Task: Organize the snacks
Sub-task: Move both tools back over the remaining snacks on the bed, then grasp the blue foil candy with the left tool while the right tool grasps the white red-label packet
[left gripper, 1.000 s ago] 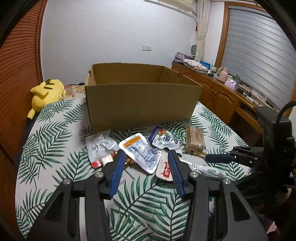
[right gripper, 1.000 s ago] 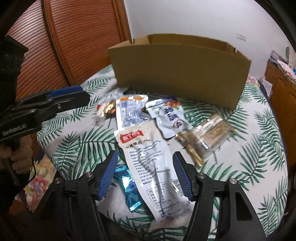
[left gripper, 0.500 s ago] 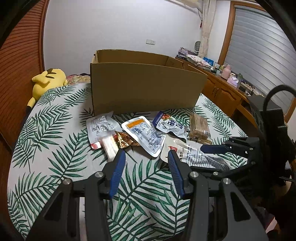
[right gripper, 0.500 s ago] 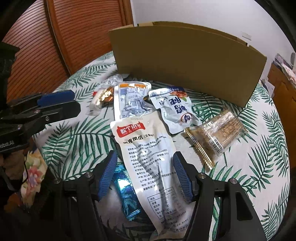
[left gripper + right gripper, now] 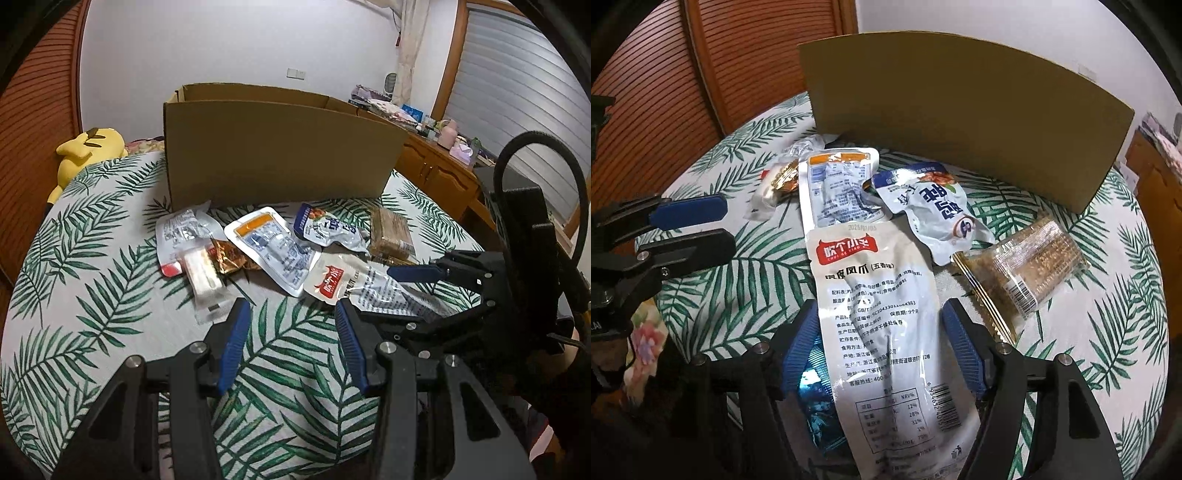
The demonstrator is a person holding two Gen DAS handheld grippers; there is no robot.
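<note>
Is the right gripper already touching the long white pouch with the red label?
Cannot tell. In the right wrist view the right gripper, jaws opening, straddles the long white pouch; a strip of cloth shows beside one pad, but the other pad's edge meets the pouch.

We see the left tool [image 5: 290,328] tilted downward, its 2 blue-padded fingers [image 5: 232,345] parted with nothing between them. Our right tool [image 5: 881,345] angles down more steeply, its jaws opening, the pads either side of a long white pouch without pressing on it. In the left wrist view it reaches in from the right.
</note>
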